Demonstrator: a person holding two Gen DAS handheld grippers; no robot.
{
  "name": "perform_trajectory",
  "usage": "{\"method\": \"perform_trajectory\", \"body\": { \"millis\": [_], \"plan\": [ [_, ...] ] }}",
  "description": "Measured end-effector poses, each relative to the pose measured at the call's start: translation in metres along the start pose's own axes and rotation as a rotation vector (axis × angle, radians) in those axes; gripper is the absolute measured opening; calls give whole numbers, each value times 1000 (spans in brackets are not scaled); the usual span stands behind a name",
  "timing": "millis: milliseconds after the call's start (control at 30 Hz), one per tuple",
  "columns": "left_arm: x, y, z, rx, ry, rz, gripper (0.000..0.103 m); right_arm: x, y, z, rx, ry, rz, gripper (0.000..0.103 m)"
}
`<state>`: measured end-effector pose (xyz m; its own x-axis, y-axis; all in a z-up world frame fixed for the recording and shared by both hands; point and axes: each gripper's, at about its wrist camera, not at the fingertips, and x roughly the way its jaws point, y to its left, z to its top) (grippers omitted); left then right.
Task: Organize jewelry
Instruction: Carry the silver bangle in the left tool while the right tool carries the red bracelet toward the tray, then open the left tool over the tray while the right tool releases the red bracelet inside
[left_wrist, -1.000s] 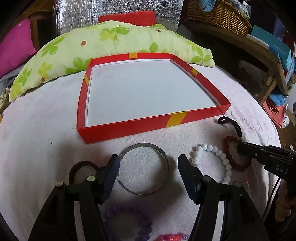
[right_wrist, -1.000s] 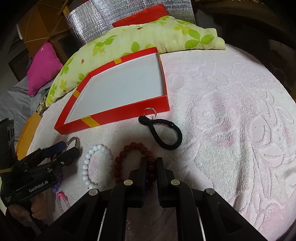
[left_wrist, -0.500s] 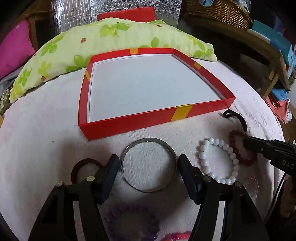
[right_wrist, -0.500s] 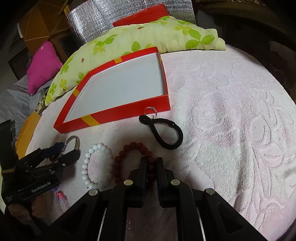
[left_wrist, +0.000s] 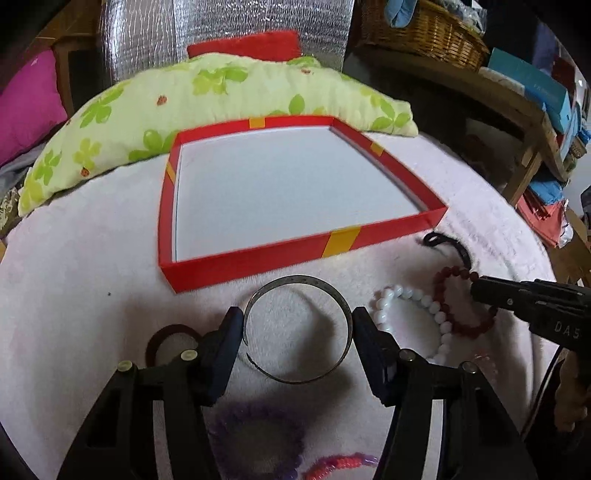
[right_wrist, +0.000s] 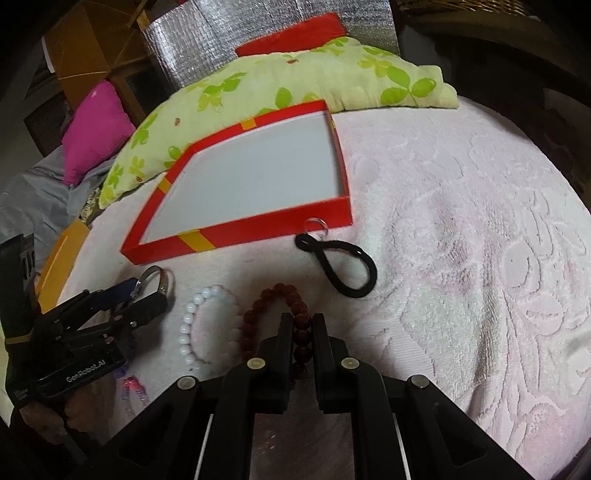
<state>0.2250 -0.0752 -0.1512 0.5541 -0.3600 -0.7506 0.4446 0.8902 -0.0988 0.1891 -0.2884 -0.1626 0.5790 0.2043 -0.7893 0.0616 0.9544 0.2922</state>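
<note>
A silver open bangle (left_wrist: 299, 282) stands between the pads of my left gripper (left_wrist: 297, 321). Its jaws are closing, and both pads touch the bangle's sides. In the right wrist view the same bangle (right_wrist: 162, 275) sticks up from the left gripper (right_wrist: 147, 295). My right gripper (right_wrist: 302, 321) is shut on a dark red bead bracelet (right_wrist: 266, 299) that lies on the pink towel. Between the two grippers lies a white bead bracelet (right_wrist: 188, 321). Just beyond them the shallow red box (left_wrist: 258, 258) sits with a bare white floor.
A black cord loop (right_wrist: 354, 291) with a small ring lies by the box's near corner. A purple bracelet (left_wrist: 255, 417), a dark hair tie (left_wrist: 162, 336) and a pink coil (left_wrist: 340, 461) lie near my left gripper. A green flowered pillow (left_wrist: 207, 96) borders the far side.
The left gripper slid forward until the bangle came between its pads, then its jaws narrowed onto the bangle. The right gripper stayed still on the red beads.
</note>
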Motion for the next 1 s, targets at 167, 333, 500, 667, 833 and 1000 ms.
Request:
{"method": "perform_trajectory", "body": {
  "millis": [167, 333, 500, 667, 833, 1000],
  "plan": [
    [-23, -3, 7, 1, -33, -3, 62, -21, 10, 6, -24, -40, 26, 11],
    [-39, 3, 20, -11, -59, 3, 62, -39, 22, 17, -37, -73, 55, 11],
    [-43, 10, 41, 4, -86, 42, 62, -43, 32, 36, -50, -86, 75, 11],
    [-34, 21, 65, 17, -90, 70, 62, -37, 35, 64, -47, -89, 113, 11],
    [-15, 36, 90, 14, -89, 89, 62, -16, 35, 99, -29, -64, 142, 11],
    [16, 51, 116, 18, -57, 98, 62, 19, 38, 142, -13, -43, 150, 11]
  ]
}}
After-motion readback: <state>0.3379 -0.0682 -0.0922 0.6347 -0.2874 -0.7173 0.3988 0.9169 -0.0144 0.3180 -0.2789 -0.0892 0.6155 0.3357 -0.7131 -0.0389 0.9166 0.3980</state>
